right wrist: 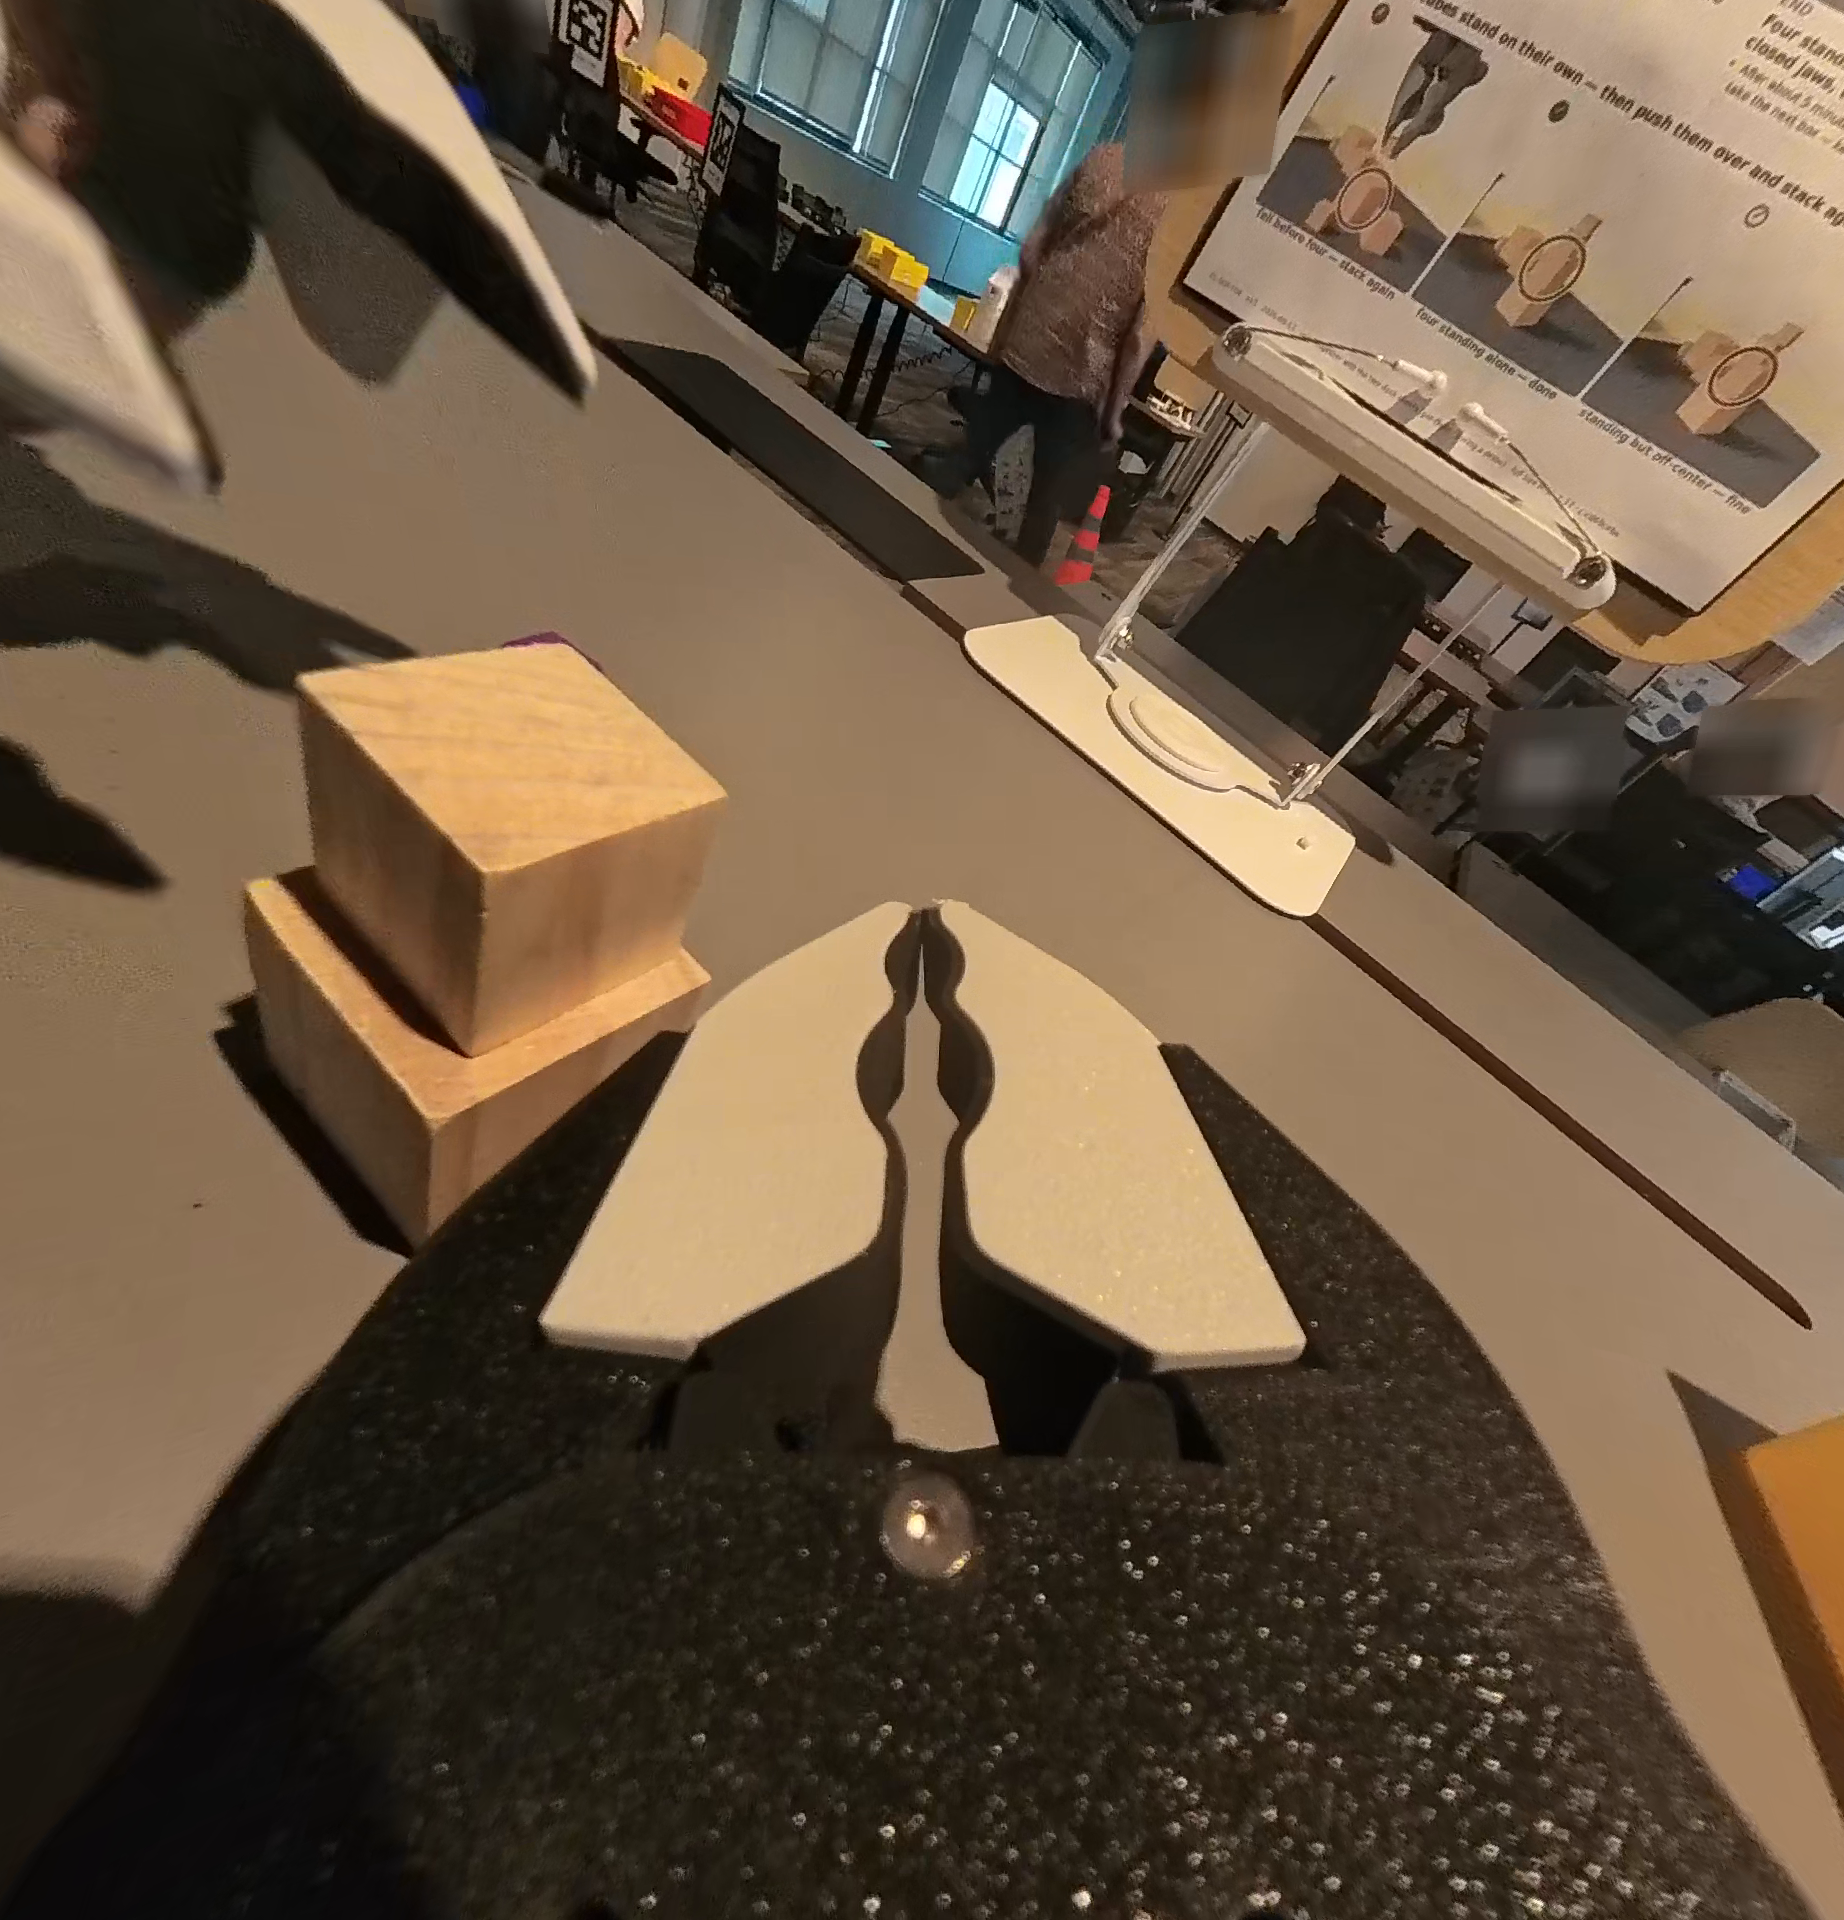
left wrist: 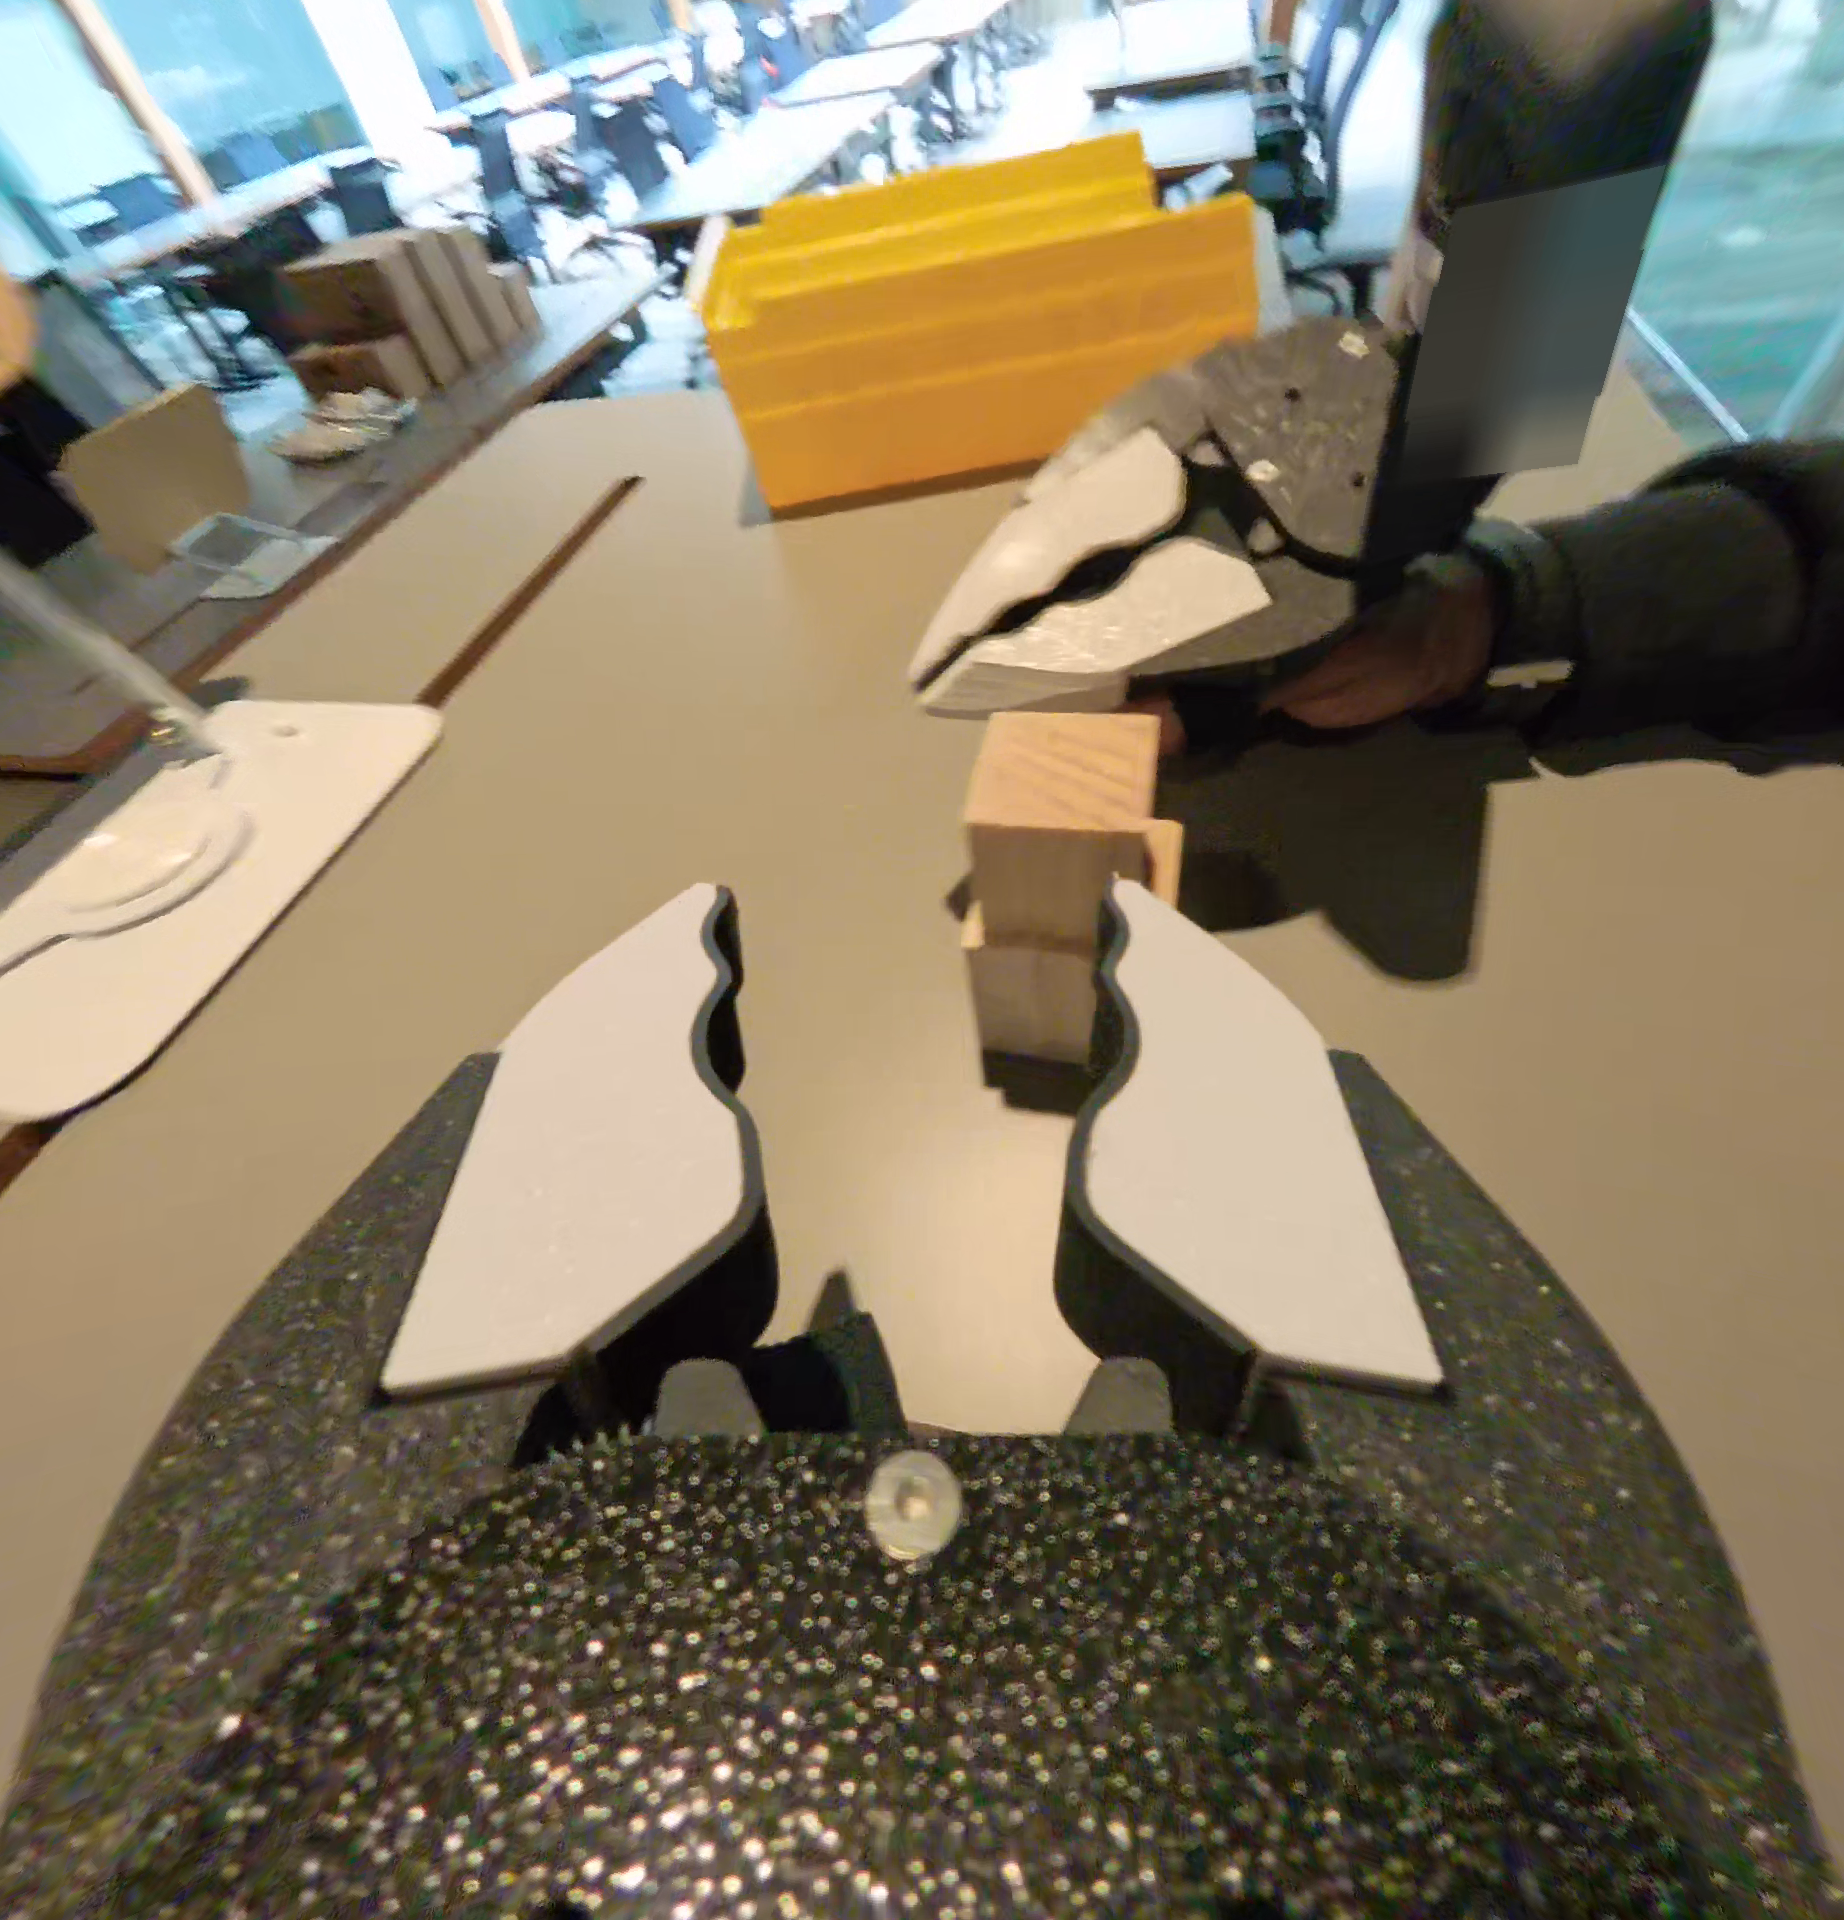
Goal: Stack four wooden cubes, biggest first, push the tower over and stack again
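Observation:
Two wooden cubes stand stacked on the grey table (right wrist: pixel 793 675): a smaller cube (right wrist: pixel 502 831) sits turned on a bigger cube (right wrist: pixel 378 1060). In the left wrist view the top cube (left wrist: pixel 1063 800) and the bottom cube (left wrist: pixel 1027 997) stand just ahead of my right finger. A further wood edge (left wrist: pixel 1167 862) shows beside them; I cannot tell what it belongs to. My left gripper (left wrist: pixel 920 914) is open and empty, close to the stack's left. My right gripper (right wrist: pixel 923 914) is shut and empty, to the right of the stack; it also shows above and behind it (left wrist: pixel 939 686). The left gripper (right wrist: pixel 393 426) appears blurred.
Yellow bins (left wrist: pixel 980 312) stand at the table's far end. A white stand base (left wrist: pixel 201 862) lies left; it holds an instruction board (right wrist: pixel 1572 260) on clear legs. An orange box corner (right wrist: pixel 1822 1621) is near my right gripper. A person (right wrist: pixel 1074 312) stands beyond the table.

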`<state>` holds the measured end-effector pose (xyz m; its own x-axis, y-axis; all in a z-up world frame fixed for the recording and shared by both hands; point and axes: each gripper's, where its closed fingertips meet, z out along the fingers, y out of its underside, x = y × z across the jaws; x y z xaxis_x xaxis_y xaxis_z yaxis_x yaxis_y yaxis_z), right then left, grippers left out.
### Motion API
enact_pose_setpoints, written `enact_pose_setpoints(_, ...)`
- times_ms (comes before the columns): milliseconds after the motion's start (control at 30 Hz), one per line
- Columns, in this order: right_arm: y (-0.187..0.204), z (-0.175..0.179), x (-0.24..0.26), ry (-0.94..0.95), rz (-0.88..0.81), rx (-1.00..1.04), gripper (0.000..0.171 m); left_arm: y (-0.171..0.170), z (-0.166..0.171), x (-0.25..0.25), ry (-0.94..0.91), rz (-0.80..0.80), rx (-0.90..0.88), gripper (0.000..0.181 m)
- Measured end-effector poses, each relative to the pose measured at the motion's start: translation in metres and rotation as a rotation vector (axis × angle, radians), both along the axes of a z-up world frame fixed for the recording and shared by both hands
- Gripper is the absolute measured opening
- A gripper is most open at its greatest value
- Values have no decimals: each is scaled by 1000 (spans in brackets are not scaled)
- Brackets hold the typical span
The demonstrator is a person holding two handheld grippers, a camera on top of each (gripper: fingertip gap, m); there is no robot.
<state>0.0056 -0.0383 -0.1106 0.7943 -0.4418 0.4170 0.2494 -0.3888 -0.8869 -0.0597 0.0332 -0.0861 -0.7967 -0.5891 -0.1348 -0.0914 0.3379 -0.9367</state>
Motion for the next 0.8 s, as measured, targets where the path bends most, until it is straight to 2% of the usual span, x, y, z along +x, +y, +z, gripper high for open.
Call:
enact_pose_setpoints(33,0,0,0,0,1,1,0,14,4,1,-3,38,-24,64)
enact_pose_setpoints(167,0,0,-1,3,7,2,0,64,-5,-10,65,117,-55,60)
enact_pose_setpoints(267,1,-1,-1,0,14,-8,0,85,-27,-37,170,104,-42,58)
enact_pose_setpoints(467,2,-3,-1,1,20,-18,0,88,-60,-96,298,-5,-8,43)
enact_pose_setpoints(633,3,-3,-2,2,27,-24,0,91,-69,-102,331,-1,39,32)
enact_pose_setpoints(800,4,-4,-2,3,37,-28,0,90,-80,-101,371,12,102,37)
